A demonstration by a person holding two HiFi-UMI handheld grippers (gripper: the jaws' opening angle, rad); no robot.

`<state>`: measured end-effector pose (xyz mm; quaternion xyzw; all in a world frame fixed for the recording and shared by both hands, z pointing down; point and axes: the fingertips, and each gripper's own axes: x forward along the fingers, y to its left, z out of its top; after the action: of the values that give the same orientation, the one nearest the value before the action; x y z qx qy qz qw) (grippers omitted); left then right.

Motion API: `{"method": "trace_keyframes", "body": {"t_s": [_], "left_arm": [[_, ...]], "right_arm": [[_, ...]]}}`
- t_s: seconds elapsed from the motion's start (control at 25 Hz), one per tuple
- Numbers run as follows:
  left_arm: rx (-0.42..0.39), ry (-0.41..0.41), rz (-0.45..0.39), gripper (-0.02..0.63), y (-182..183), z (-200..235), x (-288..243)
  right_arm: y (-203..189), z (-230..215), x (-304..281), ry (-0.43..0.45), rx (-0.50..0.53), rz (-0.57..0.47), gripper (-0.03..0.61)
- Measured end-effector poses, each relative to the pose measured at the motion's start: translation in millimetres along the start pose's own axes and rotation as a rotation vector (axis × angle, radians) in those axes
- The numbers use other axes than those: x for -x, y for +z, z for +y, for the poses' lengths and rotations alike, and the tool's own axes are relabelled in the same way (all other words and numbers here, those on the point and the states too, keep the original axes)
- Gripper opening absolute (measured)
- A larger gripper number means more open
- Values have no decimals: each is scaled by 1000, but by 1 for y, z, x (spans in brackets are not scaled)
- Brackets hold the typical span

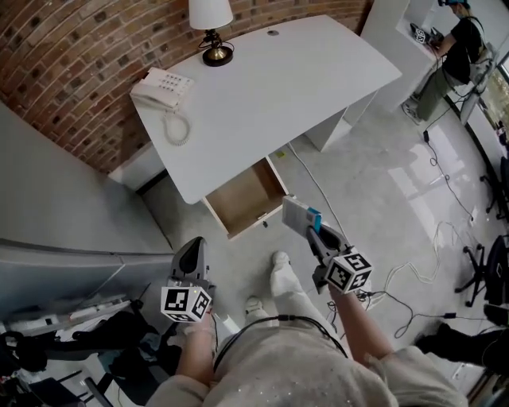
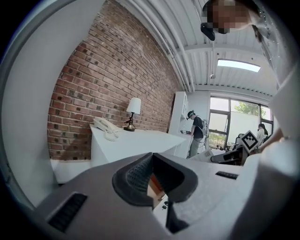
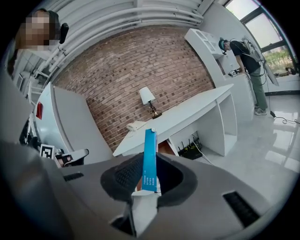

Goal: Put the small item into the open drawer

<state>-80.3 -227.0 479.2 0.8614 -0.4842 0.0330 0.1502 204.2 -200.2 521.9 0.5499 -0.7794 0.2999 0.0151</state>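
A small flat box (image 1: 301, 215), white with a blue edge (image 3: 150, 159), is clamped upright between the jaws of my right gripper (image 1: 312, 230). It hangs in the air just right of the open wooden drawer (image 1: 246, 197), which sticks out from under the white desk (image 1: 270, 87). The drawer's inside looks bare. My left gripper (image 1: 191, 256) hovers lower left of the drawer, above the floor, jaws shut with nothing between them (image 2: 151, 183). In the right gripper view the desk (image 3: 187, 117) lies ahead beyond the box.
On the desk stand a white telephone (image 1: 162, 87) and a lamp (image 1: 211, 24). A brick wall (image 1: 71, 56) runs behind it. Cables (image 1: 413, 270) trail over the grey floor at right. A person (image 1: 453, 48) stands at a far counter. My own legs and shoes (image 1: 280, 261) are below.
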Motion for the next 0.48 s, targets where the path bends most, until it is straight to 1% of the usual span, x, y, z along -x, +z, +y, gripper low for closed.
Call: {"method": "trace_keyframes", "body": {"t_s": [0.12,0.32,0.48], "left_arm": [[20,20,20,6,-10,3,-19],[50,49,56,6,-34,5,-42],[52,57,79,6,-50,5,-59]], "right_arm": [[2,-13,-25,9,3,31,84],[-6,-32,-59,25,-2,88,84],[-11,-43,-80,40,-32,102,84]]}}
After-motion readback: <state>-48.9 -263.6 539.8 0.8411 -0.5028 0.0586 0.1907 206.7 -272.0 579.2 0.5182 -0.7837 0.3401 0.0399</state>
